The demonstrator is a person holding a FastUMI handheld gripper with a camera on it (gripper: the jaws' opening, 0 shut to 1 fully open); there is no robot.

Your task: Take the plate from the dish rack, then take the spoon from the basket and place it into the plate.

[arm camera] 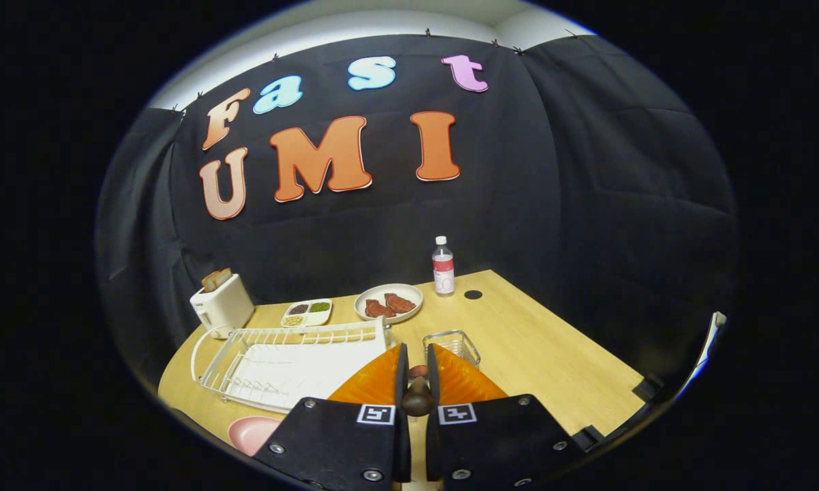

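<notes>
The tool [416, 382] is clamped on the brown spoon [417, 397] by its stiff, thin handle, a light, probably slippery thing, the pink plate [251, 432] lying lower left.

On my feed I see a light wooden table [539, 354] backed by black cloth. At its far left corner stands a white toaster [222, 305] with browned slices of bread [216, 278] poking out of its slots. Just right of it lies a white three-compartment dish [307, 313] holding dark, green and pale yellowish fillings. Next along sits a round white bowl [389, 302] with two reddish-brown pieces [390, 305] in it. Beside that stands an upright clear plastic bottle [442, 266] with a white cap and a reddish label. A small black round spot [473, 294] marks the tabletop near the bottle.
</notes>
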